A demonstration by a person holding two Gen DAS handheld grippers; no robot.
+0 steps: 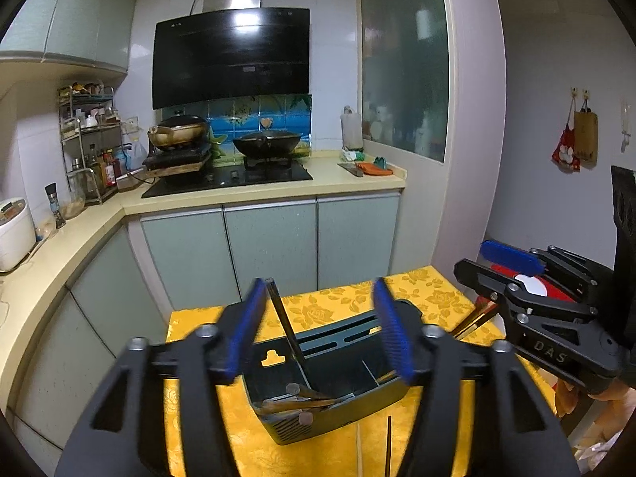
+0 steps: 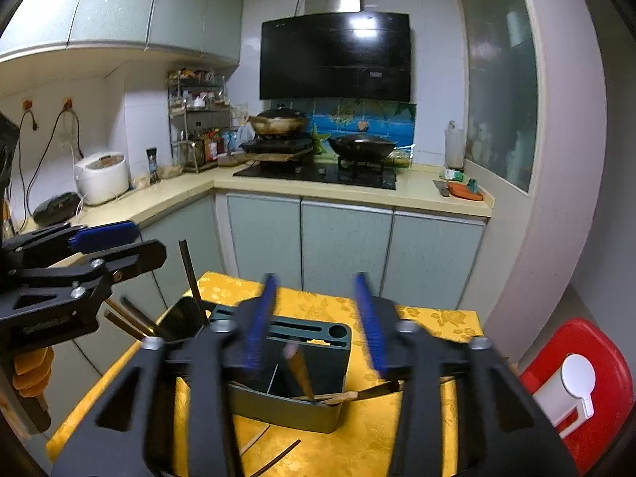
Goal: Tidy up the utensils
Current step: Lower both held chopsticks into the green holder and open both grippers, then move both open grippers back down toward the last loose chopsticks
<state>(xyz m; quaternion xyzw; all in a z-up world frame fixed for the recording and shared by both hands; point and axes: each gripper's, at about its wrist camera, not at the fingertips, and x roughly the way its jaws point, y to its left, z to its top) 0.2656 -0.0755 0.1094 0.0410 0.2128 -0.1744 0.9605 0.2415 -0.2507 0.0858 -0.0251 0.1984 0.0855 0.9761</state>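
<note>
Left gripper (image 1: 320,330) spread wide, nothing between its blue pads; it hangs just above and slightly behind the utensil holder (image 1: 318,393). Holder is a dark green compartmented caddy on the yellow floral tablecloth (image 1: 318,302). One dark chopstick (image 1: 284,322) stands steeply in the holder close beside the left pad, leaning up and away toward the left. Several wooden-handled utensils (image 1: 302,401) lie slumped in the near compartment directly under this gripper. A loose chopstick (image 1: 389,443) lies on the cloth just in front of the holder, below the right pad, long axis running toward the camera. Right gripper (image 2: 318,320) also spread, pads empty, poised over the holder's front edge. From there a brown-handled utensil (image 2: 298,373) leans in the compartment straight below, and more loose sticks (image 2: 274,459) lie on the cloth nearer than the holder, angled diagonally. Judgement: loose sticks on the cloth are what remains; both grippers sit about equally near, the right one seems marginally better aligned.
</note>
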